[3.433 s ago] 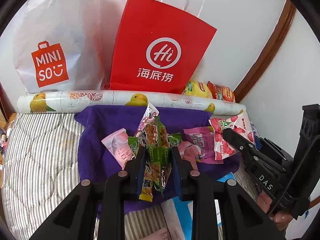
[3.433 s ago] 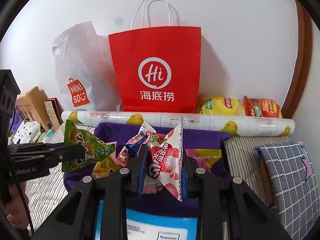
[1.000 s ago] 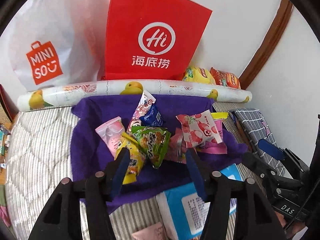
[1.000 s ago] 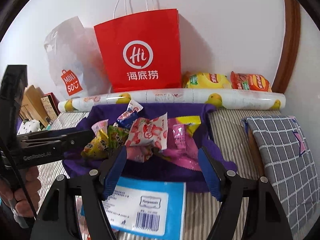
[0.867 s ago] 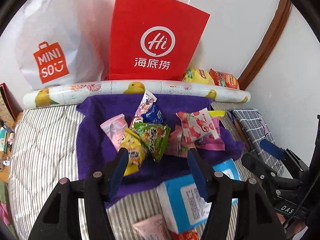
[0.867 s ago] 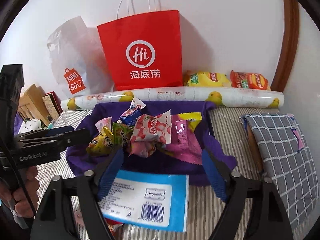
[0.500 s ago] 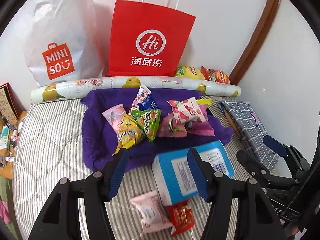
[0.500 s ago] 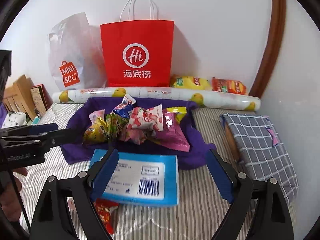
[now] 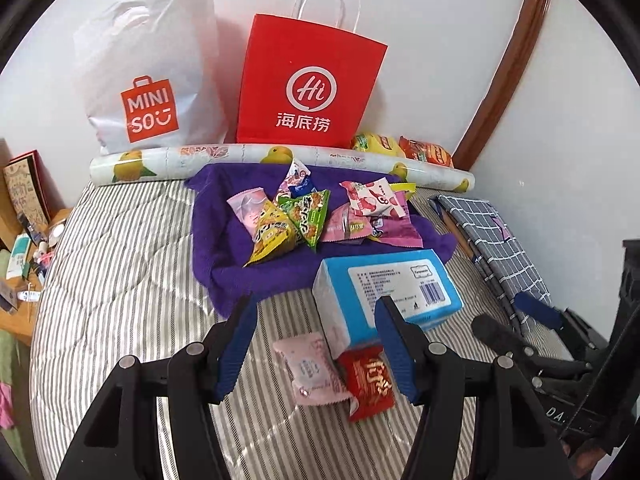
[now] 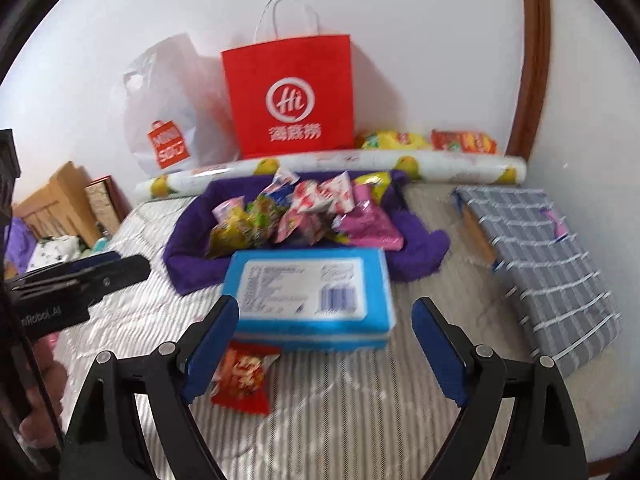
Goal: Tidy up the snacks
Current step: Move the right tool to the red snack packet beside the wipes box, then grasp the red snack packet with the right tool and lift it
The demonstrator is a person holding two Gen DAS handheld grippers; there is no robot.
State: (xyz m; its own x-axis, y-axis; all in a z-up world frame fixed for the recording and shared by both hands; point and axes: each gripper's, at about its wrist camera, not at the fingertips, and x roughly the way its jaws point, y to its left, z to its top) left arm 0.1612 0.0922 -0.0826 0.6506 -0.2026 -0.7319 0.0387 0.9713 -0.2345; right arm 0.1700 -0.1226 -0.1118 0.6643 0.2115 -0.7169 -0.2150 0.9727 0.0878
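Observation:
Several snack packets lie piled on a purple cloth on the striped bed: a pink packet, a yellow one, a green one, a red-and-white lychee one and a magenta one. A pink packet and a red packet lie in front of a blue tissue pack. My left gripper is open and empty above these two. My right gripper is open and empty, hovering before the blue tissue pack and the red packet.
A red paper bag and a white Minisou bag lean on the wall behind a printed roll. Yellow and orange chip bags lie at the back right. A grey checked cloth lies right. Clutter sits on a side table at left.
Both grippers let go of their packets on the purple cloth, opened, and pulled back and up. The blue tissue pack and the two front packets have come into view.

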